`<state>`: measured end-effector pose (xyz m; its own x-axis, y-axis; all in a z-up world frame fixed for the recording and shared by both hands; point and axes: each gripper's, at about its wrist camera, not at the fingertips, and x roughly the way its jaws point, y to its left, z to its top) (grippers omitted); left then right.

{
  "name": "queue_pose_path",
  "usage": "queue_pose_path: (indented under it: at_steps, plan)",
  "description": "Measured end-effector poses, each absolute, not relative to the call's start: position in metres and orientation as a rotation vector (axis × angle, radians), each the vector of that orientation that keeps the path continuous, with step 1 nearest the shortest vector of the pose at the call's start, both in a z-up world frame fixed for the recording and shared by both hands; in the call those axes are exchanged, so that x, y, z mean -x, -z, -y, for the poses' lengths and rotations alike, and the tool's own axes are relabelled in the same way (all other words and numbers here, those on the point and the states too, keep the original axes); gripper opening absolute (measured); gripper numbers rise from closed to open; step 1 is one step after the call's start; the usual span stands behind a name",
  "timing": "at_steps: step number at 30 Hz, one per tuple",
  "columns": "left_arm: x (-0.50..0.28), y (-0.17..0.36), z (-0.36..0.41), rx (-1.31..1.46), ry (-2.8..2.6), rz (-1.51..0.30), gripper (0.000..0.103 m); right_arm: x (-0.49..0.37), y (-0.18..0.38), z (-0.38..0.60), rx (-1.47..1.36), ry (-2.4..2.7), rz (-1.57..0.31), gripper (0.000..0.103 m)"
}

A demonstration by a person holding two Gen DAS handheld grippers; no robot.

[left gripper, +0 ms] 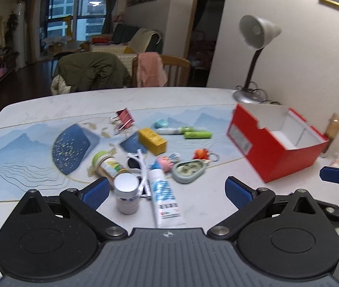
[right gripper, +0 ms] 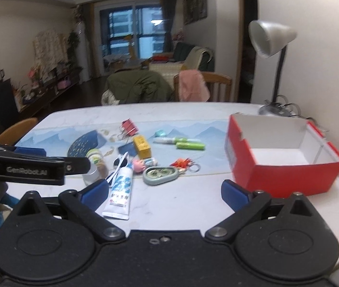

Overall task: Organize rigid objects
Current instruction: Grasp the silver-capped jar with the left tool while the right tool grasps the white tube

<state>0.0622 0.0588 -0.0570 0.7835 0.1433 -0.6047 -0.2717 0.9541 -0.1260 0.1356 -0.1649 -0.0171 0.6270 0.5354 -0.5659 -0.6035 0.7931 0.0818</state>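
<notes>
Both grippers, left (left gripper: 167, 189) and right (right gripper: 164, 192), hovered with fingers spread, empty; red box (right gripper: 286, 175) sat open-topped beside the clutter, likely the bin.

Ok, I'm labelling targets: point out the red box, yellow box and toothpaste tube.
red box (right gripper: 286, 177), right wrist view, near outer wall
yellow box (left gripper: 152, 141), left wrist view, top face
toothpaste tube (left gripper: 164, 196), left wrist view, printed body

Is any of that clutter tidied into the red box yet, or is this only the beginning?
Only the beginning, it seems. The red box looks empty inside. Nothing is in hand: the left gripper and the right gripper both have open jaws. Everything is left on the table: toothpaste tube, white bottle, yellow box, binder clip, green markers.
</notes>
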Motion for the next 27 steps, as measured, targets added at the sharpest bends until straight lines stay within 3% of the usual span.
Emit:
queue_pose_path:
  at_steps: [12, 24, 27]
  plan:
    - [-0.111, 0.112, -0.098, 0.219, -0.337, -0.718, 0.103, -0.167, 0.071, 0.102, 0.241, -0.808, -0.680, 0.097]
    - [-0.134, 0.148, -0.112, 0.234, -0.380, -0.783, 0.102, -0.195, 0.129, 0.037, 0.286, -0.886, -0.764, 0.083]
    - [-0.136, 0.154, -0.115, 0.248, -0.373, -0.794, 0.095, -0.200, 0.138, 0.029, 0.289, -0.885, -0.776, 0.079]
